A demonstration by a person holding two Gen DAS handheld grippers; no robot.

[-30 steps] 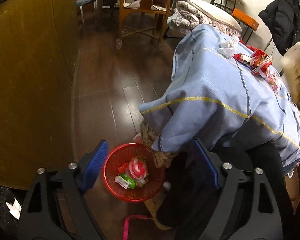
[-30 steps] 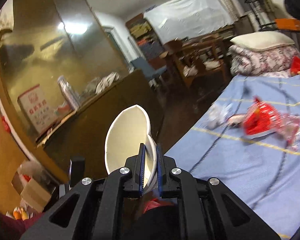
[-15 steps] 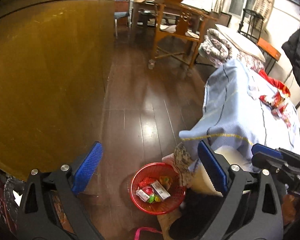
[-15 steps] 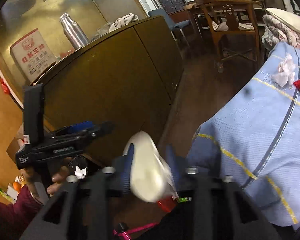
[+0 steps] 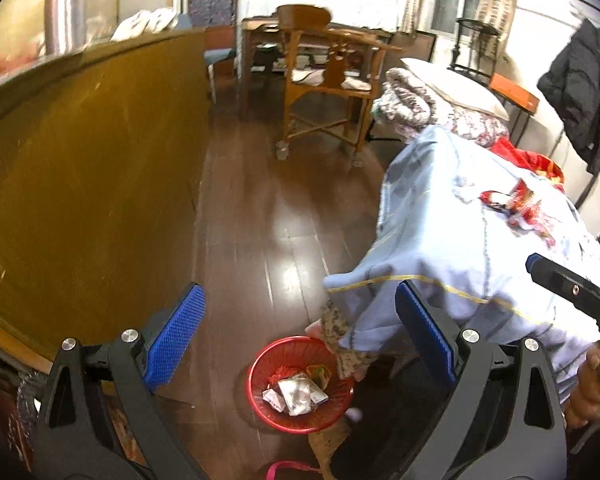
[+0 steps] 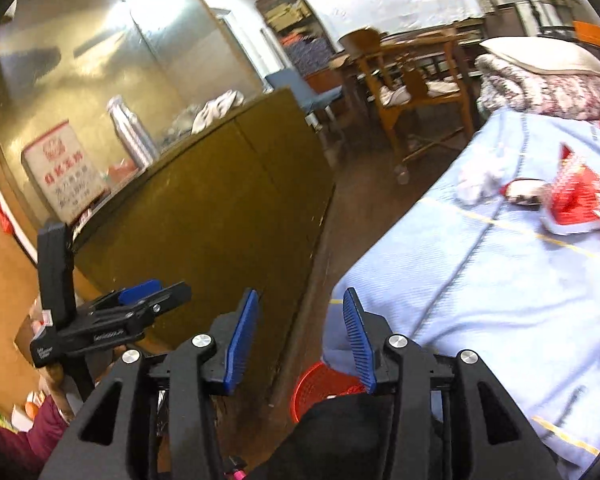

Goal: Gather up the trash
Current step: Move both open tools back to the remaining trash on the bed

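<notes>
A red mesh basket stands on the dark wood floor beside the bed and holds several silvery and coloured wrappers. My left gripper hangs wide open above it with nothing between its pads. My right gripper has its jaws opening, and nothing is between them; the basket lies below and just beyond them. On the light blue bed cover lie a crumpled white tissue and red snack wrappers. The white paper bowl is out of sight.
A tall brown cabinet lines the left side, with a steel bottle and a printed box on top. A wooden chair, a folded quilt and a hanging dark jacket stand farther back.
My right gripper held a white paper bowl, then parted its jaws and the bowl dropped out of view. My left gripper rose, so the basket looks smaller and farther below.
</notes>
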